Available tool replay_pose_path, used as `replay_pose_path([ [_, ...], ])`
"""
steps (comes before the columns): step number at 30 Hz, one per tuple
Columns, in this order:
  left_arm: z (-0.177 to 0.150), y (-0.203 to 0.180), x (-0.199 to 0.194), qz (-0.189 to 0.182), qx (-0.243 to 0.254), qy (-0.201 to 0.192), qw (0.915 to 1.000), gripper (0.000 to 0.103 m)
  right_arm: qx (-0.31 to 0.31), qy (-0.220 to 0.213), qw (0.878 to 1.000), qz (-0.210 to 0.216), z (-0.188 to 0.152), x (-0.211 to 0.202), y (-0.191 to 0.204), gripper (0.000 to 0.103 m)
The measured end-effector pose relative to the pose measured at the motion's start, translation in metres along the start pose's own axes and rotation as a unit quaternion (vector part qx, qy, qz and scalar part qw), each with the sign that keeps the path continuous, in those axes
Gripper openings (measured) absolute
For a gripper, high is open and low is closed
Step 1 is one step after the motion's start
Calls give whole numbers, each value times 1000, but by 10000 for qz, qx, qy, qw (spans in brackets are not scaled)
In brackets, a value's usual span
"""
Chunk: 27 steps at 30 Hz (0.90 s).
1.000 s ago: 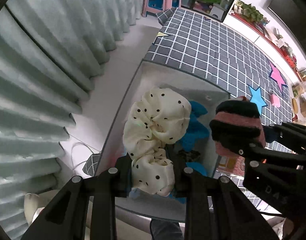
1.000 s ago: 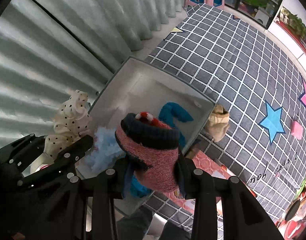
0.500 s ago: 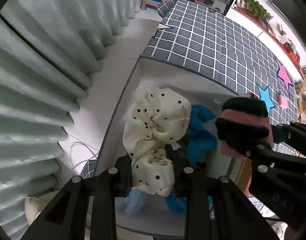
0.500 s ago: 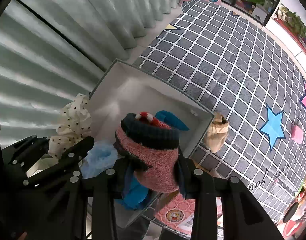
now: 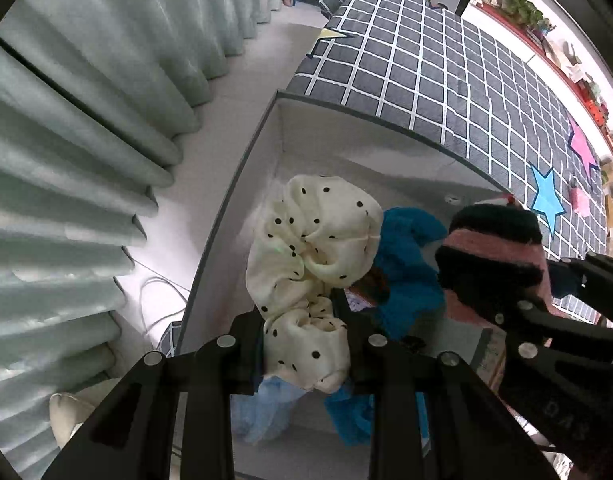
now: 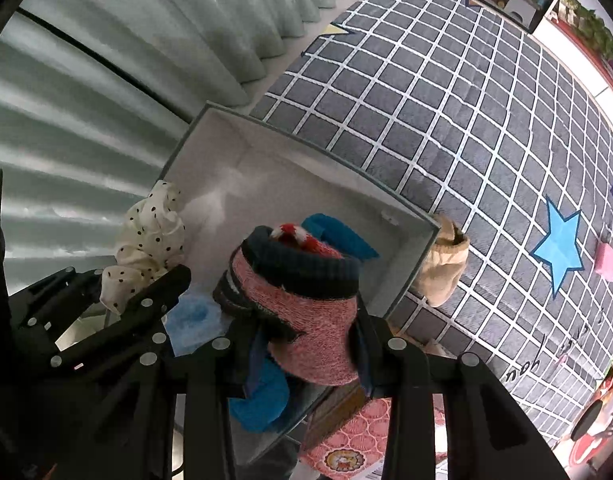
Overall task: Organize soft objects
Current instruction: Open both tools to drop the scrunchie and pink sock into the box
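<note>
My left gripper (image 5: 304, 340) is shut on a cream cloth with black dots (image 5: 314, 240), which hangs over the open grey box (image 5: 242, 184). The same cloth (image 6: 146, 248) shows at the left of the right wrist view, with the left gripper (image 6: 118, 300) on it. My right gripper (image 6: 302, 344) is shut on a pink knitted sock with a dark cuff (image 6: 302, 300), above the box's right side (image 6: 422, 248). That sock (image 5: 494, 260) appears at the right in the left wrist view. Bright blue (image 5: 406, 276) and light blue (image 6: 190, 320) soft items lie inside the box.
The box stands at the corner of a grey checked mat (image 6: 446, 100) with blue (image 6: 558, 244) and pink star patches. A beige pouch (image 6: 442, 272) lies just outside the box's right wall. Pale curtains (image 5: 86, 120) hang to the left. A pink patterned item (image 6: 358, 432) lies below the box.
Both grippers have come down closer to the box, each still holding its item. The box and its blue contents look larger in both views.
</note>
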<state>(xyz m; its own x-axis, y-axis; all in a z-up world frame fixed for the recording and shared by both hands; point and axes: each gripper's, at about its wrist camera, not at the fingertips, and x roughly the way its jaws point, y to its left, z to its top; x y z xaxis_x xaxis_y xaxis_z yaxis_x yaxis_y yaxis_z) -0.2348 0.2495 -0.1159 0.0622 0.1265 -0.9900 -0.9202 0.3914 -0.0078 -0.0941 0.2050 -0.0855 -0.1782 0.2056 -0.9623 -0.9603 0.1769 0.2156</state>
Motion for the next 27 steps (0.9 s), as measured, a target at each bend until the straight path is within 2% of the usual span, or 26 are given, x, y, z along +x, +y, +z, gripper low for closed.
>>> replay_pose_path([
  [7,2,-1,6,-27,8,61,10000,33,46,99,9998,173,2,7,-1,39],
  [10,3,-1,7,-48,-1,44,10000,39,106,116,9996,242,3,8,-3,39],
  [14,5,3,7,-106,-119,71,9998,63,212,102,9994,273,5,7,-14,48],
  [16,5,5,8,-100,-197,119,9997,75,289,87,9992,277,5,6,-21,56],
  [17,6,6,9,-124,-251,146,9995,86,335,60,9990,274,5,4,-25,63],
  [18,6,6,9,-144,-296,134,9994,87,398,31,9986,345,5,2,-29,75],
  [20,7,4,10,-170,-370,172,9990,88,497,-8,9977,459,5,-3,-35,85],
  [23,9,-2,8,-284,-395,154,9987,103,449,-82,9978,490,4,-12,-42,85],
  [27,11,-12,2,-360,-337,49,9988,103,566,-269,9967,519,2,-30,-62,85],
])
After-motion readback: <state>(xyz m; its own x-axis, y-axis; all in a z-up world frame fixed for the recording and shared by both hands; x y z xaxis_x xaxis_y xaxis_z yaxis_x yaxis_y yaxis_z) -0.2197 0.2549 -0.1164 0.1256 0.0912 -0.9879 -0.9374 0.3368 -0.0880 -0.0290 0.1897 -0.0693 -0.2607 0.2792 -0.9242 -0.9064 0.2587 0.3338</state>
